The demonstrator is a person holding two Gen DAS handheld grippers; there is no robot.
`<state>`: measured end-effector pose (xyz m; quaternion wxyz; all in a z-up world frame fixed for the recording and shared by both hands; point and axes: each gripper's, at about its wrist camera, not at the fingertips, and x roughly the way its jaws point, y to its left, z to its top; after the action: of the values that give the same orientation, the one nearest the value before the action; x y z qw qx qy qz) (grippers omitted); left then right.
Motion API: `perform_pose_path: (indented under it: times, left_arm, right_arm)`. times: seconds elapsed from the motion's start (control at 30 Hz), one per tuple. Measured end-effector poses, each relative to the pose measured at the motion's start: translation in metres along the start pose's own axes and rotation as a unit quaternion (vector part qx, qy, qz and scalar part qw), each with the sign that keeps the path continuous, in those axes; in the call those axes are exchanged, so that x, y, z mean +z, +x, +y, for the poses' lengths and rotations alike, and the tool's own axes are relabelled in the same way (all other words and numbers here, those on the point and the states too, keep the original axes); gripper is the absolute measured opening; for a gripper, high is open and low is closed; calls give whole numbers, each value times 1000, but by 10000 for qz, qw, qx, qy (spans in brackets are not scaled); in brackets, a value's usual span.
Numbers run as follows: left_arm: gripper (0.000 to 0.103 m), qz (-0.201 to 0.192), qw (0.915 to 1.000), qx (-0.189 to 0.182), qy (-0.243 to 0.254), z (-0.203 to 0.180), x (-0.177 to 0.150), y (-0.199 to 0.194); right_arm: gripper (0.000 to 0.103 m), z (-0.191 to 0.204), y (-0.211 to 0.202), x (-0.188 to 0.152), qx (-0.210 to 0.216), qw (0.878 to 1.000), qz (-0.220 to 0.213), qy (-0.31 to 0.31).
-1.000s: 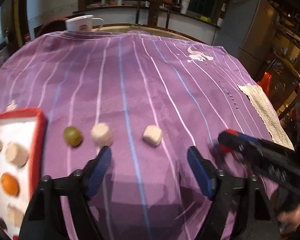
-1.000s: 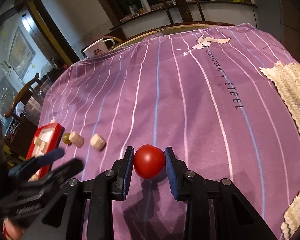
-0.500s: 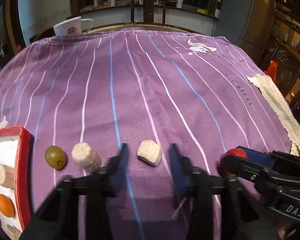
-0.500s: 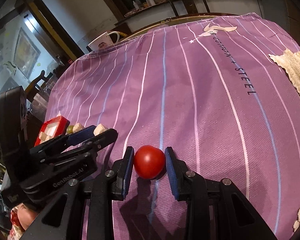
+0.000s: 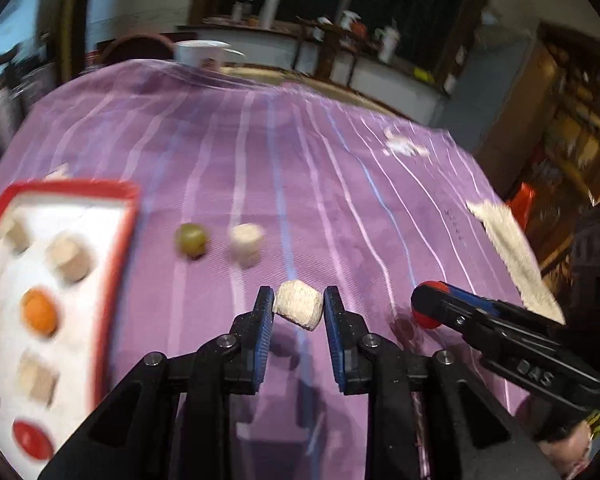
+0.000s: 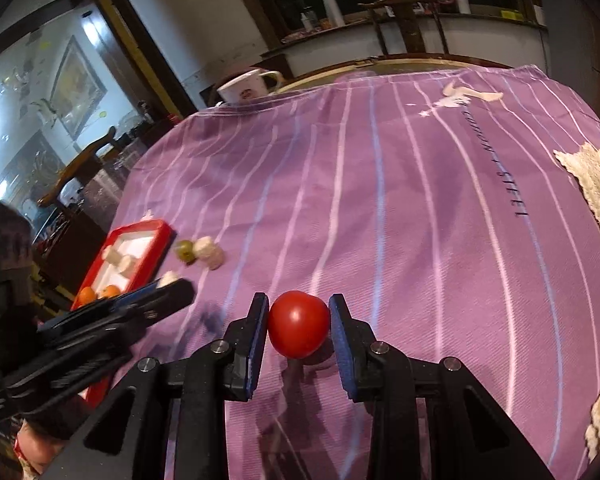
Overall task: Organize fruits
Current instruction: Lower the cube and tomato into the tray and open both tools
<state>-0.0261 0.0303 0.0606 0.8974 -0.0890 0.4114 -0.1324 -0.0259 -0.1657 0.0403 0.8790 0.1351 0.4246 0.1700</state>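
Note:
My left gripper (image 5: 298, 312) is shut on a beige cork-like chunk (image 5: 299, 307) and holds it above the purple cloth. A green grape (image 5: 190, 239) and a second beige chunk (image 5: 246, 243) lie on the cloth ahead. The red-rimmed white tray (image 5: 116, 256) at left holds beige chunks, orange fruits (image 5: 39, 315) and a red piece. My right gripper (image 6: 299, 326) is shut on a red tomato (image 6: 299, 323) just above the cloth. It shows in the left wrist view (image 5: 428, 312) to the right.
A white mug (image 6: 247, 86) stands at the cloth's far edge. A beige towel (image 6: 598, 184) lies along the right side. The tray (image 6: 150, 256), grape (image 6: 185, 250) and chunk (image 6: 208, 251) show at left in the right wrist view. A counter with bottles stands behind.
My left gripper moved over the nearest beige chunk, closed on it and lifted it, swinging left toward the tray. My right gripper kept hold of the tomato.

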Motion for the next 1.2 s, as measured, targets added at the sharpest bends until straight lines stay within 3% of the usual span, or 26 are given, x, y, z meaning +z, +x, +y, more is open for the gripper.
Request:
perform_pose_path:
  times: [0.3, 0.5, 0.73, 1.07, 1.1, 1.2]
  left_arm:
    - [25, -490, 9912, 1021, -685, 96, -20, -75]
    - [25, -412, 9854, 1403, -870, 152, -12, -85]
    - [25, -24, 9819, 1580, -1049, 194, 1, -63]
    - [25, 117, 9811, 1457, -1268, 210, -2, -51]
    - [28, 99, 9810, 1444, -1289, 211, -2, -52]
    - [56, 32, 9805, 1379, -1401, 212, -2, -57]
  right_arm:
    - [34, 82, 11, -16, 586, 9964, 252, -557]
    - [34, 155, 36, -21, 1121, 9878, 531, -936]
    - [34, 212, 81, -22, 1125, 9824, 697, -1317]
    - [34, 228, 115, -31, 721, 9805, 868, -1612]
    - [35, 230, 116, -32, 701, 9801, 866, -1645]
    - [35, 232, 117, -34, 693, 9798, 841, -1678]
